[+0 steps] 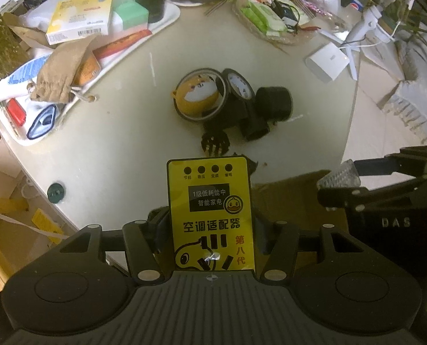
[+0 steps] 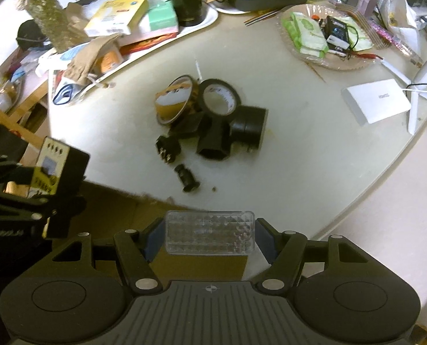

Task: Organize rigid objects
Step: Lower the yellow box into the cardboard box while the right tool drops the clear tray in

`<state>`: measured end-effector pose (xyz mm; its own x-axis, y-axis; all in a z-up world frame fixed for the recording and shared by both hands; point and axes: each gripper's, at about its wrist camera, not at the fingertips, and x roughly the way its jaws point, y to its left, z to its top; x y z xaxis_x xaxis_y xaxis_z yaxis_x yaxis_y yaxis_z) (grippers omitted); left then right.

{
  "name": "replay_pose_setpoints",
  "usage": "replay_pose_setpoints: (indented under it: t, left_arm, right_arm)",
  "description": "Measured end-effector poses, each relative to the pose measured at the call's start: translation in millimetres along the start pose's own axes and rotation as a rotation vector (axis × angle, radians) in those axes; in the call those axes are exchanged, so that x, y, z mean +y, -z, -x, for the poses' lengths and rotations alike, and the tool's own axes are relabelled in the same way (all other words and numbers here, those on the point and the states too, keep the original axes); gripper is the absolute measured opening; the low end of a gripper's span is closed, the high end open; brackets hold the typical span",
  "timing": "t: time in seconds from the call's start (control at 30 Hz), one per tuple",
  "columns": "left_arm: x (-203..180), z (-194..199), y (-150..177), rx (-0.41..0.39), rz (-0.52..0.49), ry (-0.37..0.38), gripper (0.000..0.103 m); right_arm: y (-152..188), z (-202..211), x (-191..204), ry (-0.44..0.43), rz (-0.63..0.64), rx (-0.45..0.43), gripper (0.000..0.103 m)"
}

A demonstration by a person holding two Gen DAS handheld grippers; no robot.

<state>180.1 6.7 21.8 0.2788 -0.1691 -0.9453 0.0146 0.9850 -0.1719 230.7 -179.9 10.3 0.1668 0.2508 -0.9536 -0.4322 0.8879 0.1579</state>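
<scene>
cluttered table point(image 1: 121, 132), glass dish point(image 2: 354, 63) holding green packets point(image 2: 305, 33)

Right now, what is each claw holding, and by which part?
Left claw clamps the yellow adapter box by the sides of its lower end. Right claw grips the clear plastic piece by its two short ends.

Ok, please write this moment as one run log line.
left gripper: shut on yellow adapter | right gripper: shut on clear studded block | tape rolls and black parts on table: untouched
</scene>
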Motion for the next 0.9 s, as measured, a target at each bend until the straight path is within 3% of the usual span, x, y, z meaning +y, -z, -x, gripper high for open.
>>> replay_pose_setpoints:
  t: [0.37,0.9]
  left_arm:
    - [0.2,-14.8,16.4,0.062,0.013,0.016,0.055]
    - [9.0,-35.7,29.2,0.114,0.033,0.005,0.055]
  right_arm:
    - [21.3,-14.0,7.8,-0.052,-0.011,0.05,0.07]
    - [26.3,-32.4,6.9,-0.078,-0.019,0.058,0.07]
